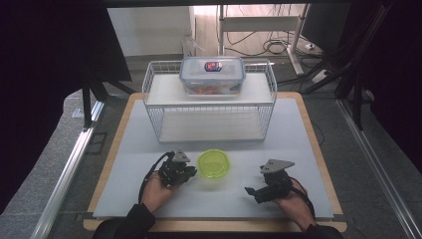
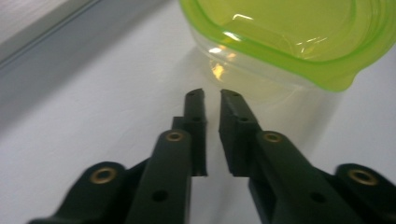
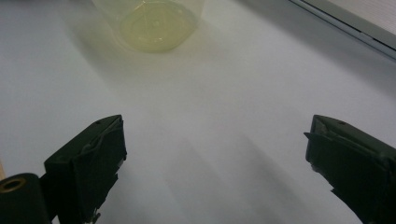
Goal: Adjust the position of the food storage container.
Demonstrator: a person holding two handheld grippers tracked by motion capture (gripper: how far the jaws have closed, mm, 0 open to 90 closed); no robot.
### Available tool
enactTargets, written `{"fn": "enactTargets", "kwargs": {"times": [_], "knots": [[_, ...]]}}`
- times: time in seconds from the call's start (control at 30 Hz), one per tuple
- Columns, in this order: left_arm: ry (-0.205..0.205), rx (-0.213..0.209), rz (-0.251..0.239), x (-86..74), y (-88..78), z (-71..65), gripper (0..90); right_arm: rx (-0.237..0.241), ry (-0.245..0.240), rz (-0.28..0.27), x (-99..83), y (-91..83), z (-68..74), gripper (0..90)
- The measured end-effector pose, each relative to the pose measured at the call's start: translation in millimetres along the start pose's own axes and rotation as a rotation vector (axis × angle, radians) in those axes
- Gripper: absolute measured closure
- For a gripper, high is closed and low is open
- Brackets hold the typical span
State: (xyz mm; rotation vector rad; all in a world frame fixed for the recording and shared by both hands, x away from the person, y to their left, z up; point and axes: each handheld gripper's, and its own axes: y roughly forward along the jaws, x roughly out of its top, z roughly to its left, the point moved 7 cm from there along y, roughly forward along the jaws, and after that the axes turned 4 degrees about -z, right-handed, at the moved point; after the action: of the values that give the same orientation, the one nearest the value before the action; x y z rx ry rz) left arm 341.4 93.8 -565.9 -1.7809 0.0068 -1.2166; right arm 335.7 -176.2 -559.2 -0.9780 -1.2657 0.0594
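Note:
A small clear container with a lime-green lid (image 1: 214, 165) stands on the white table top (image 1: 298, 149), near the front and between my two hands. My left gripper (image 1: 191, 173) lies just left of it, tips close to its side. In the left gripper view the jaws (image 2: 212, 95) stand a narrow gap apart with nothing between them, and the container (image 2: 289, 42) is right ahead. My right gripper (image 1: 251, 191) rests to the container's right, a hand's width away. Its jaws (image 3: 215, 140) are spread wide over bare table, with the container's clear body (image 3: 154, 23) farther off.
A white wire rack (image 1: 209, 99) with two shelves stands behind the container. On its top shelf sits a clear storage box with a blue-rimmed lid (image 1: 212, 74). The table's wooden border (image 1: 117, 144) runs along the sides, and metal rails flank it.

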Motion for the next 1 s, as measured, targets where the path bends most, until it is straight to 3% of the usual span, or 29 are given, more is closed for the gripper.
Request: {"fn": "enactTargets", "kwargs": {"times": [0.1,0.4,0.73,1.0], "knots": [[0.009,0.025,-0.027,-1.9,-9.4,3.1,67.7,0.002,0.003,-0.003,0.4,-0.2,0.1,4.9],[-0.021,0.079,-0.115,-11.1,-37.0,12.8,41.2,0.011,0.018,-0.021,2.4,-2.1,0.2,4.9],[-0.027,0.101,-0.17,-32.3,-59.8,12.1,11.9,0.031,0.041,-0.042,4.7,-2.9,2.1,4.3],[-0.01,0.123,-0.17,-48.4,-69.7,6.7,3.1,0.035,0.045,-0.051,5.4,-2.8,2.3,3.3]]}}
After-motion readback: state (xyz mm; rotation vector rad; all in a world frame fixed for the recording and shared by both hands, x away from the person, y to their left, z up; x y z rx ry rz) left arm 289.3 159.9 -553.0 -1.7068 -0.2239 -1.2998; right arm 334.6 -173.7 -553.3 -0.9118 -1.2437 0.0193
